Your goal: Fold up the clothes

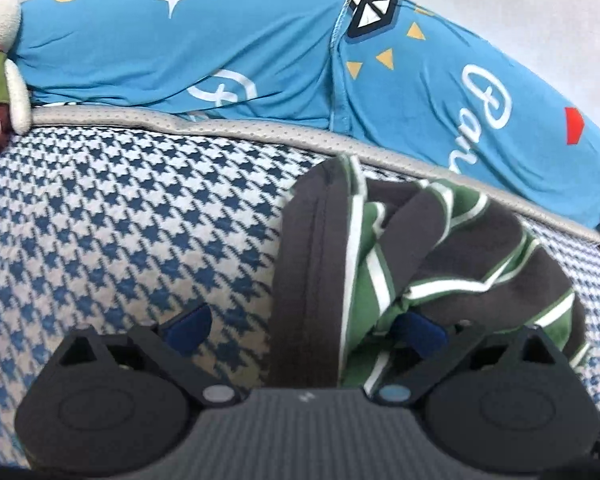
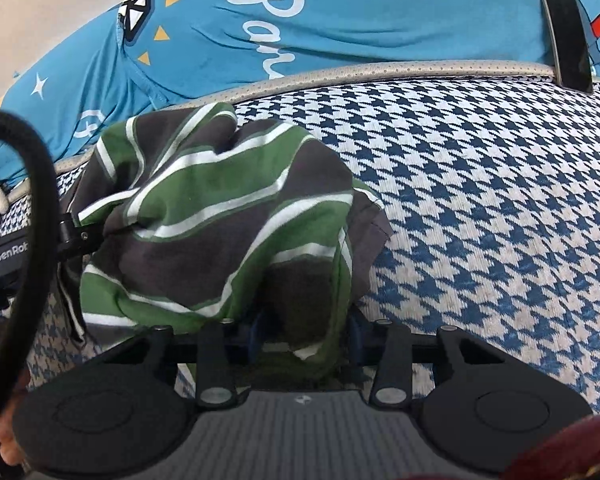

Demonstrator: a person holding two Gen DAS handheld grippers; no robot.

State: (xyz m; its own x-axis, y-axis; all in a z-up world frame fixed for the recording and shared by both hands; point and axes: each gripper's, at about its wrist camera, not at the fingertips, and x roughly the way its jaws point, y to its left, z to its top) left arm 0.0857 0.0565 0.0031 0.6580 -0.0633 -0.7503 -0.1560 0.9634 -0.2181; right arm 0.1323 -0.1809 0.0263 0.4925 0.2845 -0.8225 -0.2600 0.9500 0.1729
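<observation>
Houndstooth bedspread (image 2: 480, 200) — right claw (image 2: 304, 332) grips striped garment (image 2: 228, 216)

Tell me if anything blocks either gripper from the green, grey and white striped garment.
Nothing visible does. The right gripper already pinches the striped garment; the left gripper is open with its fingers astride the cloth on the houndstooth cover.

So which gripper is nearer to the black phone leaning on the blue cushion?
The right gripper. The phone stands ahead to its right; the left gripper sits further left, at the striped garment, with no phone in its view.
</observation>
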